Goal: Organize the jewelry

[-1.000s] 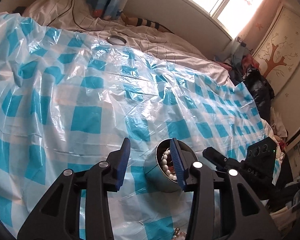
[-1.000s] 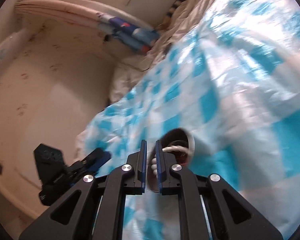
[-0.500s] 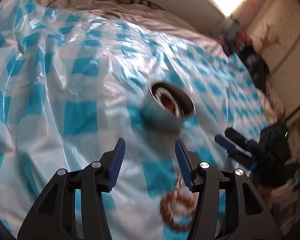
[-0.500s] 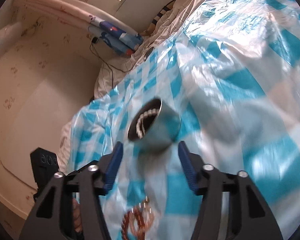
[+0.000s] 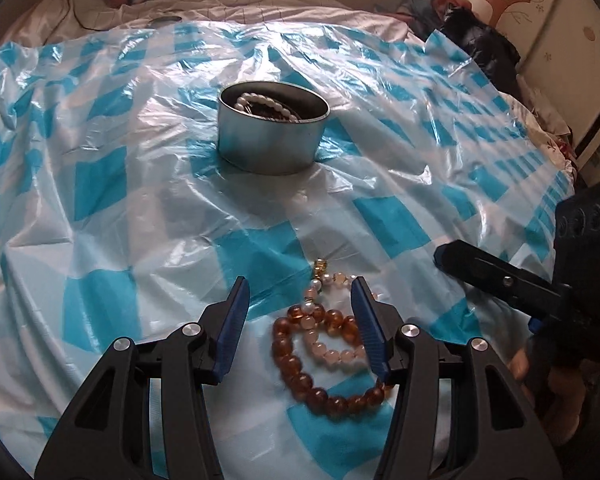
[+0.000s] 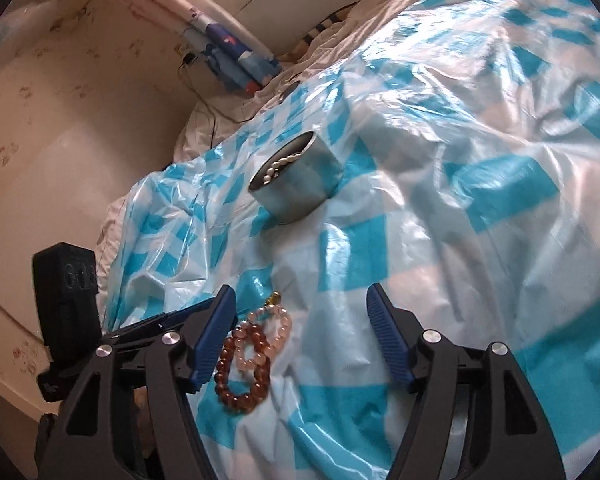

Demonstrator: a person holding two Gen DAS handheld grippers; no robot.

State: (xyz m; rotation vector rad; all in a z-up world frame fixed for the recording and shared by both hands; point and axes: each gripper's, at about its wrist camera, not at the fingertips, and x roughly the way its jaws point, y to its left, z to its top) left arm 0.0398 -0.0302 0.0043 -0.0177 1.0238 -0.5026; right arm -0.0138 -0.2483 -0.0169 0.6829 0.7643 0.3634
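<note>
**Both grippers are leaving the tin and going for the beads**

A big blue and white checked plastic sheet [image 5: 100, 184] is lying over the bed. A round metal tin [image 5: 270, 136] is sitting on it, far from the grippers now. A white pearl string [image 5: 260, 102] is resting inside the tin, against the rim.

Near the grippers, two bead bracelets are lying loose on the sheet. The amber bead bracelet [image 5: 300, 364] is the bigger one. The pale pink bead bracelet [image 5: 328, 354] is lying on top of it, partly overlapping.

A second ago both grippers were right at the tin. The right gripper [image 6: 300, 336] was nearly closed at the pearls in the tin's mouth. Its jaws have just been opening, and nothing is between them. I think the pearls are dropped in and that piece is done.

The left gripper [image 5: 298, 324] has been opening a bit too. It is hanging over the bracelets, jaws apart, holding nothing. Its right finger is right at the beads.

I think the bracelets are next to go into the tin.
</note>
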